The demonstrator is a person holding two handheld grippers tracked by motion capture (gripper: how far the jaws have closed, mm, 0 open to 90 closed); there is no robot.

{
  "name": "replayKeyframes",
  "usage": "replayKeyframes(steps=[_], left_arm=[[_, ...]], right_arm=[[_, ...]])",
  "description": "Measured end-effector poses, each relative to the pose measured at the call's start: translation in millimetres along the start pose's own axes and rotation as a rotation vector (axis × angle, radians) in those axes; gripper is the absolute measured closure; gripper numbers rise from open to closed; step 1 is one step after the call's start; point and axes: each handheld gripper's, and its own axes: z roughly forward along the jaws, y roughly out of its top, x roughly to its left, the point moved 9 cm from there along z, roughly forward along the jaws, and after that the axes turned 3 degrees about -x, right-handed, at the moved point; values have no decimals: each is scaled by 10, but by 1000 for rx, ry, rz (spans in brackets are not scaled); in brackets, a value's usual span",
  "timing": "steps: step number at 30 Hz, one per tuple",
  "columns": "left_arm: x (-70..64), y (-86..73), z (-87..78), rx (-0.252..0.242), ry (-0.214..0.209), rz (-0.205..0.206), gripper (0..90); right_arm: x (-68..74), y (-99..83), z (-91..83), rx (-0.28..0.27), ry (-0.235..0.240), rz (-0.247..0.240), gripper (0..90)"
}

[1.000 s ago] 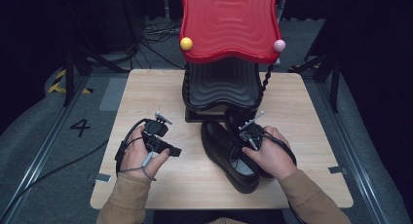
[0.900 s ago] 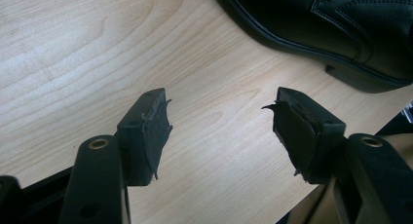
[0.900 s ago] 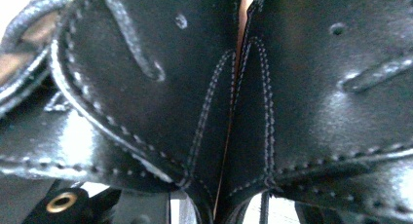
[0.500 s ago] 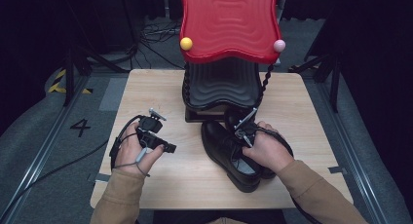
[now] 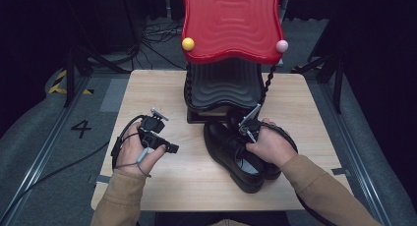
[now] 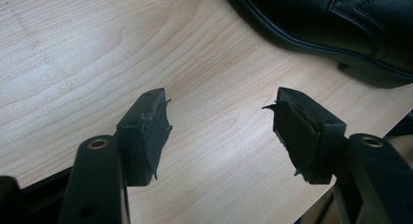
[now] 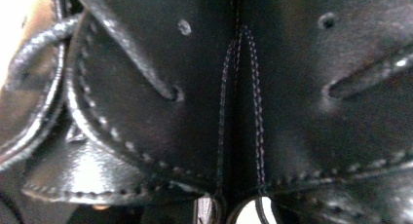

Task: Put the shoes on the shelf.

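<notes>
A black leather lace-up shoe (image 5: 227, 148) lies on the wooden table (image 5: 147, 88), toe toward the stand. A second dark shoe (image 5: 233, 115) lies beside it, mostly under the person's right hand. My right gripper (image 5: 246, 128) is pressed down onto the laced top of the shoe (image 7: 195, 87). Its view is taken up by leather, stitching, eyelets and a lace (image 7: 29, 63), and its jaws are hidden. My left gripper (image 5: 169, 148) hovers open over bare table left of the shoe. Its pads (image 6: 156, 129) stand wide apart around nothing, with the shoe's sole edge (image 6: 331, 44) ahead of the gripper (image 6: 219, 117).
A red wavy panel (image 5: 231, 24) on a black ribbed stand (image 5: 223, 86) rises at the table's far middle, with a yellow ball (image 5: 188, 43) and a pink ball (image 5: 282, 45) at its corners. Cables trail on the floor behind.
The right hand has shifted slightly forward and left over the shoe. The left gripper has drifted a little left and back; its jaws stay apart.
</notes>
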Motion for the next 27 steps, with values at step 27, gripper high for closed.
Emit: replayKeyframes(steps=[27], left_arm=[[67,10,-35,-15,2,-27,382]], right_arm=[[53,-396,-698,-22,94,49,816]])
